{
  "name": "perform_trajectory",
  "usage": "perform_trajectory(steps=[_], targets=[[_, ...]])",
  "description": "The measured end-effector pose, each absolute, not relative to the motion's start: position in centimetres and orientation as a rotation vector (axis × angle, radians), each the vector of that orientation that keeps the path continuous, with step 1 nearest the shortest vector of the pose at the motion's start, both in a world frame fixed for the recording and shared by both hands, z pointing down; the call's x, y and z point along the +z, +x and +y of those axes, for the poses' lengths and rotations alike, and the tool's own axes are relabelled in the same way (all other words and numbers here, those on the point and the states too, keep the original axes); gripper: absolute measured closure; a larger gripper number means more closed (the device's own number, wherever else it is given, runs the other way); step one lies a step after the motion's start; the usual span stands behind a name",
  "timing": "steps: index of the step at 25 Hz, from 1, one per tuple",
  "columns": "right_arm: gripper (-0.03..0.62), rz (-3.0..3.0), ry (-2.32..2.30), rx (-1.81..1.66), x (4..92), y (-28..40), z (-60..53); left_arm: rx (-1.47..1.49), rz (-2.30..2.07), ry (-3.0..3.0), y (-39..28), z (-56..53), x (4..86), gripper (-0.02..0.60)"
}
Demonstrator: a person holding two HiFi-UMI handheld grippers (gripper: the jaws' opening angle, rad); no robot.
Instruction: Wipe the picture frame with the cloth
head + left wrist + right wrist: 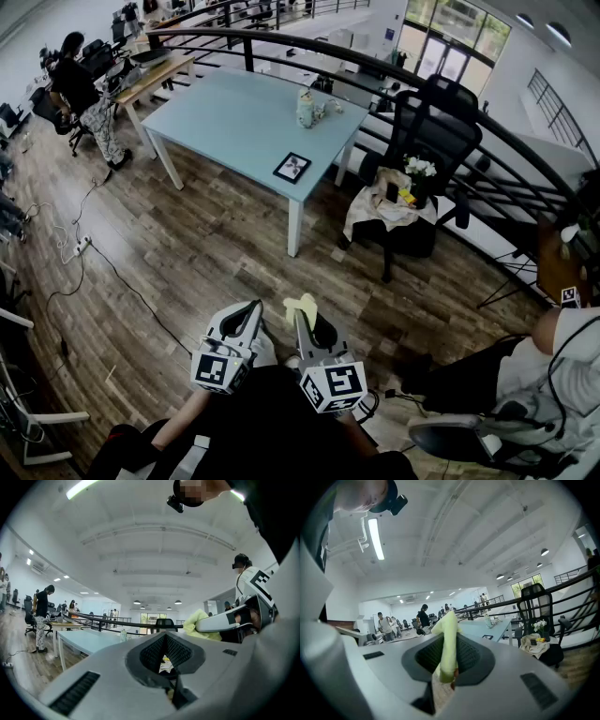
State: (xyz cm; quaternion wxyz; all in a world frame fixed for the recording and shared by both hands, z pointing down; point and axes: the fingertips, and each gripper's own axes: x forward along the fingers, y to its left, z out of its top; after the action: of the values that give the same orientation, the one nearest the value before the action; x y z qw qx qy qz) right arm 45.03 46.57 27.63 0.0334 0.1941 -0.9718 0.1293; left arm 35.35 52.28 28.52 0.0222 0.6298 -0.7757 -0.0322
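The picture frame, small and black-edged, lies flat near the front edge of a light blue table some way ahead of me. From the right gripper view the frame is a small dark shape on that table. My right gripper is shut on a yellow cloth, which stands up between the jaws. My left gripper is shut with nothing in it. Both grippers are held close to my body, low over the wooden floor. In the left gripper view the cloth shows at the right.
A pale bottle and small items stand at the table's far side. A black office chair draped with cloth and holding flowers stands right of the table. A curved black railing runs behind. A seated person is at right; cables cross the floor.
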Motion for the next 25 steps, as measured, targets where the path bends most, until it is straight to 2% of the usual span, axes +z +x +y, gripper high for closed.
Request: perform_trajectory(steps=[25], targets=[[0.536, -2.982, 0.708, 0.407, 27.9, 46.5, 43.7, -0.076, -2.443, 1.973, 33.7, 50.5, 28.3, 0.584]])
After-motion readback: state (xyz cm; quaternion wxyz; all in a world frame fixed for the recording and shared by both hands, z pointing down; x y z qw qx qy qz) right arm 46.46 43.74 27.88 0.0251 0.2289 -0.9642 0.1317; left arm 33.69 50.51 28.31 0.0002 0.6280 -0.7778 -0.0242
